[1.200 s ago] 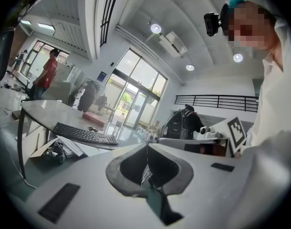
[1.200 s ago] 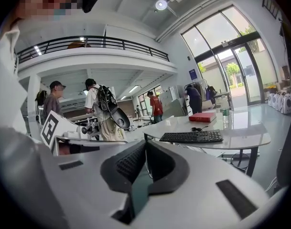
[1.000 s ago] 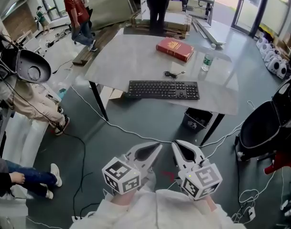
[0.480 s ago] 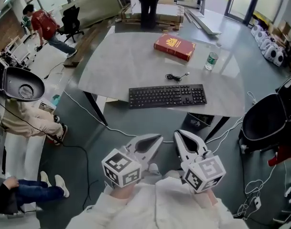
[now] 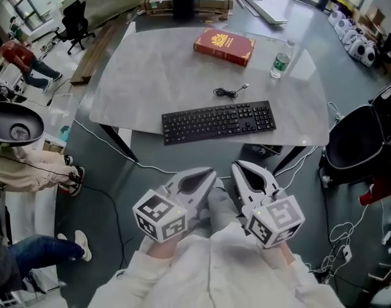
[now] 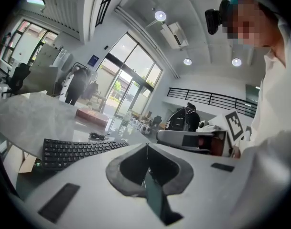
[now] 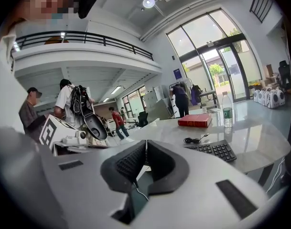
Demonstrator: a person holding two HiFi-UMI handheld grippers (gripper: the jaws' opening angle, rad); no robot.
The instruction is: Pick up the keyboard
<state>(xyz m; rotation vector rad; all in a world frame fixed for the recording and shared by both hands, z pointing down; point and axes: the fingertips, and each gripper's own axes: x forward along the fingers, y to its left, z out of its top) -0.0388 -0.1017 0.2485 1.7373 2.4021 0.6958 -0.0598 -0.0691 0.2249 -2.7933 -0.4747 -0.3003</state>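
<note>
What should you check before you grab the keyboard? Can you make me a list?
1. The keyboard lies flat on the table: ok.
2. Nothing lies on the keyboard: ok.
3. The left gripper is open: not ok; shut, empty.
4. The right gripper is open: not ok; shut, empty.
5. Both grippers are at the keyboard: not ok; both short of the table.
6. The cable is joined to the keyboard: cannot tell.

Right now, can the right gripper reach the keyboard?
Probably not from here: the right gripper, fingers shut, sits short of the table's near edge where the keyboard lies. Nothing stands between them, so the way looks free.
</note>
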